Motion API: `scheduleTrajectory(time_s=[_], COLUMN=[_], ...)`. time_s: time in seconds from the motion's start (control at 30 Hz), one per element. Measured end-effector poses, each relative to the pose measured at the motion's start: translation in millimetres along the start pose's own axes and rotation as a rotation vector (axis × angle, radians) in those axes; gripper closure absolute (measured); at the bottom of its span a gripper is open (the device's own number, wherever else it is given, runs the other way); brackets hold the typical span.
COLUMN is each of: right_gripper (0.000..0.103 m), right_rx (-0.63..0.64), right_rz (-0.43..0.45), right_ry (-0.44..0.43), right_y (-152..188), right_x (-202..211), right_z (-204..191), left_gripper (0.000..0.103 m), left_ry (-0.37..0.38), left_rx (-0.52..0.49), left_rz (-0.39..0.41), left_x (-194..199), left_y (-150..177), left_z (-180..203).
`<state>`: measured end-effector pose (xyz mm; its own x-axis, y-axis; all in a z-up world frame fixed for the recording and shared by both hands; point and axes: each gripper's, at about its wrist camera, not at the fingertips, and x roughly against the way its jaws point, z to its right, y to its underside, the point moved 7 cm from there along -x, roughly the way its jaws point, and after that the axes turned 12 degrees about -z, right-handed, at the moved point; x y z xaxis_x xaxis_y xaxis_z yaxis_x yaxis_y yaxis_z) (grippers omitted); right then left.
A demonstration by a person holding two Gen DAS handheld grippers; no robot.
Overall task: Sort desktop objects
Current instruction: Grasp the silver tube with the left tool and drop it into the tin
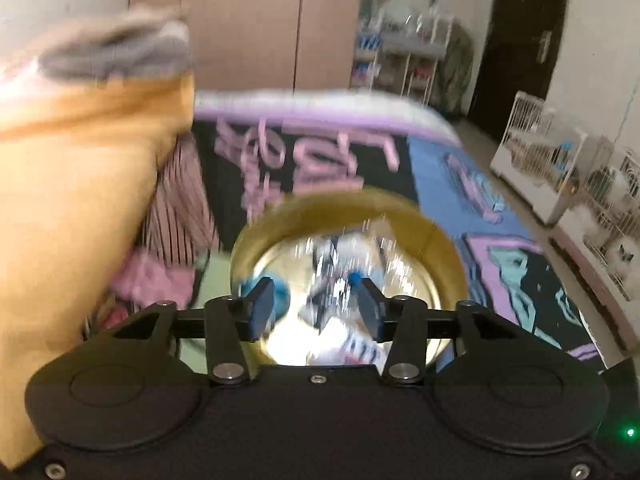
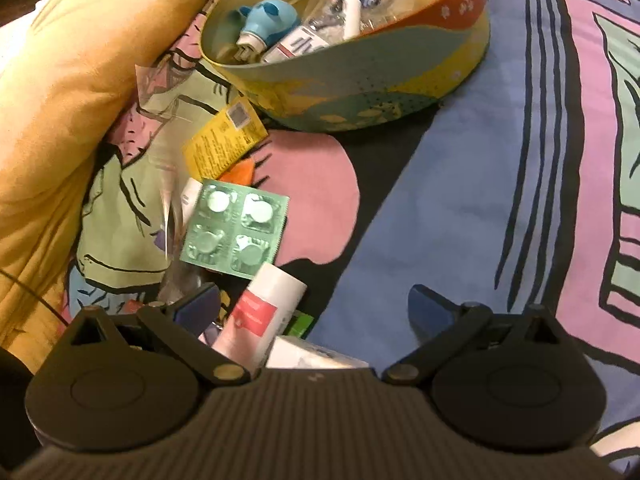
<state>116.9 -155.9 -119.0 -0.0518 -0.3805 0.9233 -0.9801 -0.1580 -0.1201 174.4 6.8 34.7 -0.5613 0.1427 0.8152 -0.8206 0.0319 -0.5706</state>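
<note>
A round colourful tin (image 2: 360,88) with a gold inside (image 1: 440,248) sits on a patterned bedspread and holds a blue figure (image 2: 272,16), a white tube and clear wrappers. My left gripper (image 1: 316,300) is open and empty just above the tin; that view is blurred. My right gripper (image 2: 316,304) is open wide and empty, low over a pile of loose items: a green blister pack (image 2: 234,228), a yellow sachet (image 2: 224,140), a white and pink tube (image 2: 264,316) and clear plastic (image 2: 168,120).
A yellow quilt (image 2: 52,100) is bunched along the left of the pile. The bedspread (image 2: 480,200) stretches to the right. The left wrist view shows a wardrobe (image 1: 256,20), shelves, a dark door and white cages (image 1: 560,168) beyond the bed.
</note>
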Motion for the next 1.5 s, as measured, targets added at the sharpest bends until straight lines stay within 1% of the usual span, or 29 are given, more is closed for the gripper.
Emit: scheduleTrajectory(time_s=[0.03, 0.07, 0.1, 0.13, 0.2, 0.3, 0.37, 0.43, 0.5, 0.57, 0.63, 0.67, 0.7, 0.73, 0.77, 0.8, 0.83, 0.93, 1.0, 1.07, 1.1, 1.13, 1.2, 1.3, 1.37, 1.43, 1.5], right_gripper=[0.000, 0.000, 0.000, 0.000, 0.000, 0.000, 0.000, 0.000, 0.000, 0.000, 0.000, 0.000, 0.000, 0.000, 0.000, 0.000, 0.000, 0.000, 0.000, 0.000, 0.000, 0.000, 0.000, 0.000, 0.000, 0.000, 0.000], right_rx=[0.003, 0.006, 0.006, 0.002, -0.022, -0.057, -0.060, -0.062, -0.066, -0.082, -0.100, -0.104, -0.106, -0.105, -0.104, -0.103, -0.103, -0.095, -0.089, -0.087, -0.086, -0.087, -0.093, -0.089, -0.082, -0.079, -0.072], right_rz=[0.008, 0.019, 0.032, 0.043, 0.058, 0.073, 0.082, 0.093, 0.092, 0.089, 0.084, 0.083, 0.083, 0.082, 0.078, 0.073, 0.069, 0.065, 0.069, 0.074, 0.076, 0.079, 0.086, 0.100, 0.110, 0.111, 0.119], right_ry=[-0.008, -0.012, -0.015, -0.016, -0.015, -0.006, -0.001, 0.019, 0.047, 0.062, 0.065, 0.067, 0.070, 0.074, 0.077, 0.078, 0.079, 0.085, 0.085, 0.082, 0.081, 0.080, 0.071, 0.057, 0.046, 0.036, 0.026], right_y=[0.8, 0.7, 0.0, -0.8, -3.4, -8.0, -8.7, -8.5, -7.3, -6.8, -7.4, -7.2, -7.4, -7.3, -7.3, -7.0, -7.0, -8.5, -9.7, -9.7, -9.1, -9.1, -9.0, -10.7, -12.1, -13.0, -13.8], right_x=[2.2, 4.9, 7.7, 10.4, 14.2, 16.3, 16.1, 16.8, 15.9, 13.9, 12.5, 11.4, 10.8, 10.5, 9.2, 8.3, 7.8, 6.6, 6.9, 7.7, 8.5, 9.2, 11.4, 15.3, 17.7, 18.1, 18.4], right_z=[-0.7, -1.4, -2.0, -1.6, 2.0, 9.2, 8.3, 9.3, 12.4, 16.8, 20.5, 21.0, 21.4, 21.6, 21.1, 20.9, 20.9, 19.6, 18.4, 17.4, 17.1, 17.5, 17.3, 15.2, 12.7, 10.8, 9.0], left_gripper=[0.037, 0.026, 0.022, 0.020, 0.021, 0.024, 0.028, 0.028, 0.028, 0.027, 0.027, 0.030, 0.034, 0.054, 0.076, 0.082, 0.087, 0.087, 0.087, 0.088, 0.088, 0.088, 0.087, 0.087, 0.087, 0.087, 0.087], left_ry=[0.012, 0.022, 0.026, 0.025, 0.001, -0.086, -0.100, -0.115, -0.118, -0.124, -0.133, -0.147, -0.147, -0.135, -0.097, -0.066, -0.052, -0.019, 0.006, 0.004, 0.022, 0.029, 0.027, 0.061, 0.070, 0.050, 0.014], left_rx=[0.039, 0.059, 0.059, 0.049, 0.018, -0.048, -0.075, -0.086, -0.087, -0.092, -0.115, -0.134, -0.142, -0.141, -0.129, -0.125, -0.127, -0.120, -0.090, -0.049, -0.038, -0.043, -0.064, -0.064, -0.092, -0.120, -0.130], left_rz=[-0.015, -0.016, -0.025, -0.054, -0.122, -0.198, -0.253, -0.271, -0.271, -0.263, -0.276, -0.274, -0.246, -0.231, -0.230, -0.235, -0.237, -0.249, -0.256, -0.263, -0.251, -0.224, -0.141, -0.030, 0.022, 0.047, 0.065], left_x=[-2.5, -4.0, -6.4, -9.7, -20.1, -41.0, -59.4, -75.4, -87.3, -99.2, -111.8, -120.3, -121.7, -122.1, -121.8, -120.4, -119.0, -114.7, -112.3, -104.1, -96.8, -87.1, -60.1, -22.1, -5.1, -1.6, -7.0], left_y=[5.5, 13.1, 21.4, 33.5, 62.5, 101.3, 123.3, 134.9, 139.6, 137.4, 138.0, 140.4, 141.4, 142.2, 142.0, 141.0, 139.3, 142.5, 144.0, 141.3, 137.7, 132.2, 117.7, 94.2, 74.9, 53.8, 26.2], left_z=[-6.8, -13.6, -19.8, -26.2, -38.4, -48.7, -50.6, -47.3, -43.0, -37.0, -31.0, -28.8, -27.4, -26.7, -25.9, -24.7, -24.2, -26.8, -31.8, -35.0, -33.9, -31.8, -25.6, -15.9, -5.2, 5.8, 16.2])
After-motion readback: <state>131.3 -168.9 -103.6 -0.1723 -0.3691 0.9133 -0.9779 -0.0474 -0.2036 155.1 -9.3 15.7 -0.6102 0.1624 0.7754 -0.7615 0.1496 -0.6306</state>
